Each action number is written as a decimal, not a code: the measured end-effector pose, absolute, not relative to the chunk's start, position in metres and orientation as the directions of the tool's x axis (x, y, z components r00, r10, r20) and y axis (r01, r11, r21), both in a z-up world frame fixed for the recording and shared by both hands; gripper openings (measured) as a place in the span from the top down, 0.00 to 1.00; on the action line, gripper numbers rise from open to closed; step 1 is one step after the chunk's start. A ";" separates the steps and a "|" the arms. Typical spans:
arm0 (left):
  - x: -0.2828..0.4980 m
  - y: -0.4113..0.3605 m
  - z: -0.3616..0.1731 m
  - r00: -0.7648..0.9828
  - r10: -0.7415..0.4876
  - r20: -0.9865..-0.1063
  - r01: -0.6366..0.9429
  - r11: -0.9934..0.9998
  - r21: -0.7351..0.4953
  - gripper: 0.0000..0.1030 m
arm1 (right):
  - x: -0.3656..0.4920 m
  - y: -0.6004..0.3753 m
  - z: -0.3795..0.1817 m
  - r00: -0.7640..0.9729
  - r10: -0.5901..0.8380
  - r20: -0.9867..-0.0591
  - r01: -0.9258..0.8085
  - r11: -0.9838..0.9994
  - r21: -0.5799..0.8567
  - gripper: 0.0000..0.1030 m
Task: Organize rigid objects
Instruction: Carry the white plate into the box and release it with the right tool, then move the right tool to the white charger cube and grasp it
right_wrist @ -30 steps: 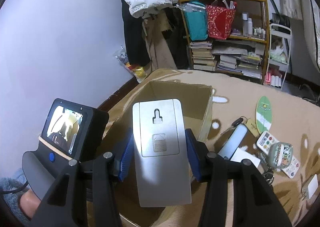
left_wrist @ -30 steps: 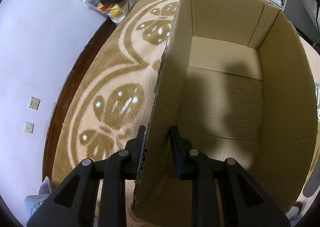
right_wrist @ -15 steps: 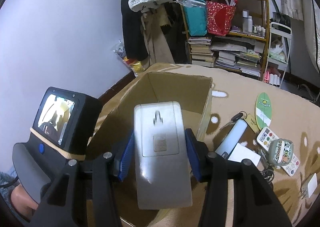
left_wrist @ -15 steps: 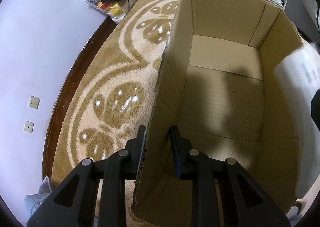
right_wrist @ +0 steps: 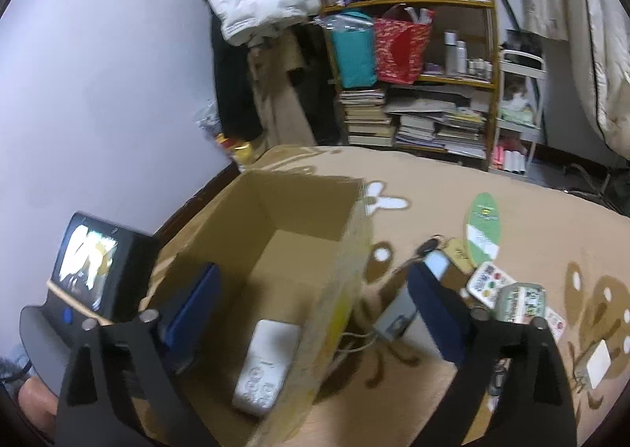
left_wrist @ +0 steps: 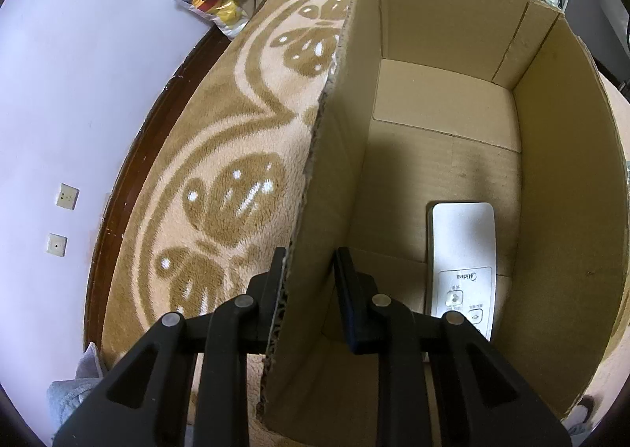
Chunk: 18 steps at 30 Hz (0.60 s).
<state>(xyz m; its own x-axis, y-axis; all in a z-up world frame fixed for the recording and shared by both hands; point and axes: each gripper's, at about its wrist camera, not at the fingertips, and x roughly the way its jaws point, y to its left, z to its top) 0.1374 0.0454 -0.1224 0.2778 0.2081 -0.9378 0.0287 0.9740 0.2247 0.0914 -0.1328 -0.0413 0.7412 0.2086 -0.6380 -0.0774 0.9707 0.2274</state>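
Observation:
An open cardboard box [left_wrist: 445, 34] stands on a patterned tan blanket. My left gripper [left_wrist: 309, 270] is shut on the box's left wall, one finger outside and one inside. A white remote control [left_wrist: 462, 246] lies flat on the box floor, near the right wall, buttons up. From the right wrist view the same remote [right_wrist: 265, 366] lies in the box [right_wrist: 299, 207]. My right gripper [right_wrist: 315, 301] hangs wide open above the box's right wall, with nothing between its blue-padded fingers [right_wrist: 197, 297].
On the blanket right of the box lie a green oval card [right_wrist: 483, 226], a small remote with coloured buttons [right_wrist: 490, 283], a round pouch [right_wrist: 519, 303], keys and other small items. A crowded bookshelf [right_wrist: 413, 100] stands behind. The wall [left_wrist: 78, 73] runs along the left.
My right gripper opened and let go of the white remote, which now lies on the box floor. The left gripper kept its hold on the box wall.

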 end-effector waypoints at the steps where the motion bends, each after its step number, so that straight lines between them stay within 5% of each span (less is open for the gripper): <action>1: 0.138 0.045 -0.122 0.278 0.211 -0.937 0.030 0.973 0.228 0.78 | 0.092 -0.136 -0.041 0.744 0.198 -0.638 -0.065 0.972 0.226 0.00; 18: 0.137 0.044 -0.122 0.279 0.214 -0.936 0.031 0.972 0.231 0.78 | 0.110 -0.211 -0.081 0.695 0.051 -0.717 0.123 0.974 0.189 0.00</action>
<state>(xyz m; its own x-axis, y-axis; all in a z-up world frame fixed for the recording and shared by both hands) 0.1373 0.0441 -0.1218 0.2786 0.2139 -0.9363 0.0309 0.9724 0.2313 0.1101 -0.2106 -0.0812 0.6951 0.0512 -0.7171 0.1233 0.9742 0.1890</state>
